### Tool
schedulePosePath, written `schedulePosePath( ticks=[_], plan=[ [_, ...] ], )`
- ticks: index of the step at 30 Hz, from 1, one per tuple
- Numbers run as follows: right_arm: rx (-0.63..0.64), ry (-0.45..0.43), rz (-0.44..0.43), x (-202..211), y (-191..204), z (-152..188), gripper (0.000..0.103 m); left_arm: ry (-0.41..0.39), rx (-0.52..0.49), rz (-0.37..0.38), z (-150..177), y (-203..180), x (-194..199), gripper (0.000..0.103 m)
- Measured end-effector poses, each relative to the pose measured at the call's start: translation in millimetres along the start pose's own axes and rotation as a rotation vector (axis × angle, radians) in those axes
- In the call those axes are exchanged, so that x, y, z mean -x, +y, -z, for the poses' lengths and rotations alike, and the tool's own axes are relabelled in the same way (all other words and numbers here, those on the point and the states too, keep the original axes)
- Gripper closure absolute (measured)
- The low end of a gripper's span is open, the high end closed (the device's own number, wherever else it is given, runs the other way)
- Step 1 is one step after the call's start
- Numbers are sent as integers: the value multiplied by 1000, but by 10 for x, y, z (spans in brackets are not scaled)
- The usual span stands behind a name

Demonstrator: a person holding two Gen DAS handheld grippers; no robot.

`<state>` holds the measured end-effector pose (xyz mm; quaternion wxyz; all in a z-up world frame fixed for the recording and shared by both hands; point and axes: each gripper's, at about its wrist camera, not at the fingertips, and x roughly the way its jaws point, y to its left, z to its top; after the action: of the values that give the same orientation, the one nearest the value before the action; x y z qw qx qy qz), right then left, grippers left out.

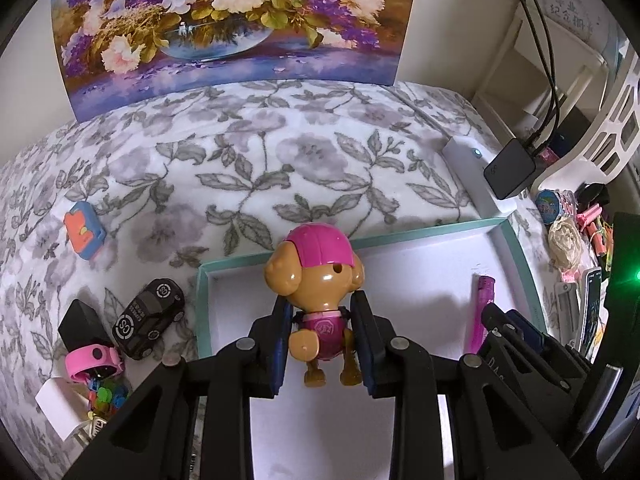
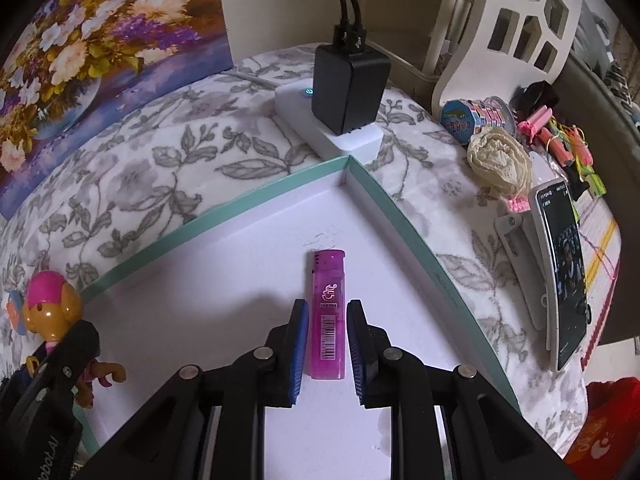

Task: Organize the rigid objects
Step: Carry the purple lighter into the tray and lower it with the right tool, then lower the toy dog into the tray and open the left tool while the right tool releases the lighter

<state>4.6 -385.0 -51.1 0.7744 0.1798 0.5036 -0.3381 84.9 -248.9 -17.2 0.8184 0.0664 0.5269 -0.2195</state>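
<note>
- Left wrist view: your left gripper (image 1: pixel 322 344) holds the toy puppy (image 1: pixel 316 292) over the box (image 1: pixel 516 248). The box is shallow, white inside, with a teal rim, and it sits on a flowered cloth (image 1: pixel 280 152).
- Inside the box near its right wall you can see the pink lighter (image 1: pixel 482 312). Your right gripper (image 1: pixel 508 332) is on it.
- The puppy stands upright in the jaws. Its pink helmet points away from you and its feet point back at you. You see its back.
- The left jaws are squeezed tight on the puppy's middle, one blue pad on each side.
- Right wrist view: the lighter (image 2: pixel 327 316) lies flat on the box floor (image 2: pixel 248 264), or just above it; you cannot tell which. Its long side runs away from you, with the cap end far.
- Your right gripper (image 2: pixel 327 350) has its jaws closed in on the lighter's lower half.
- Outside the box, on the left of the cloth, lie a black toy car (image 1: pixel 150 318) and a pink watch (image 1: pixel 92 360).
</note>
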Motion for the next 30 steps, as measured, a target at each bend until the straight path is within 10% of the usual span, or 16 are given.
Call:
schedulePosePath(
  ticks=[13, 21, 25, 30],
  plan=[
    [24, 10, -12, 16, 29, 6, 80, -25, 33, -12, -36, 74, 108, 71],
    [31, 38, -10, -23, 33, 24, 74, -33, 65, -58, -48, 189, 150, 47],
    [31, 27, -14, -10, 27, 28, 35, -31, 95, -82, -45, 300, 159, 32],
    [36, 42, -41, -20, 37, 37, 30, -16, 138, -115, -30, 464, 158, 26]
  ],
)
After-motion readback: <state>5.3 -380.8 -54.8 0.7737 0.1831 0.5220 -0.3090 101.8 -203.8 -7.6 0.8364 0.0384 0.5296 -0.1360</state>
